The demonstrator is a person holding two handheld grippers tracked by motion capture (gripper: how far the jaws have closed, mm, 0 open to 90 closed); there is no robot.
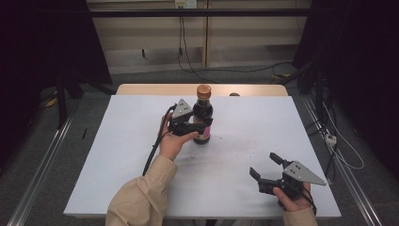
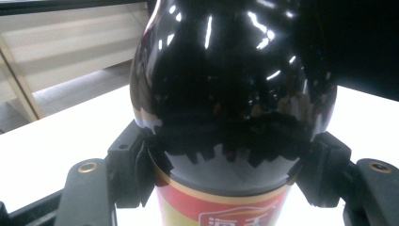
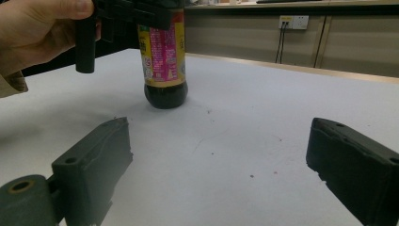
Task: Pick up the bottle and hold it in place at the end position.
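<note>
A dark sauce bottle with a brown cap and a red-and-yellow label stands upright on the white table, a little behind its middle. My left gripper is shut on the bottle's body, just above the label. In the left gripper view both jaws press on the glossy black bottle from either side. The right gripper view shows the bottle resting on the table with the left gripper around it. My right gripper lies open near the front right, with nothing between its fingers.
A wooden edge runs along the far side of the table. Cables and a power strip lie on the floor to the right. Small dark specks dot the table between the bottle and the right gripper. A wall socket sits on the far wall.
</note>
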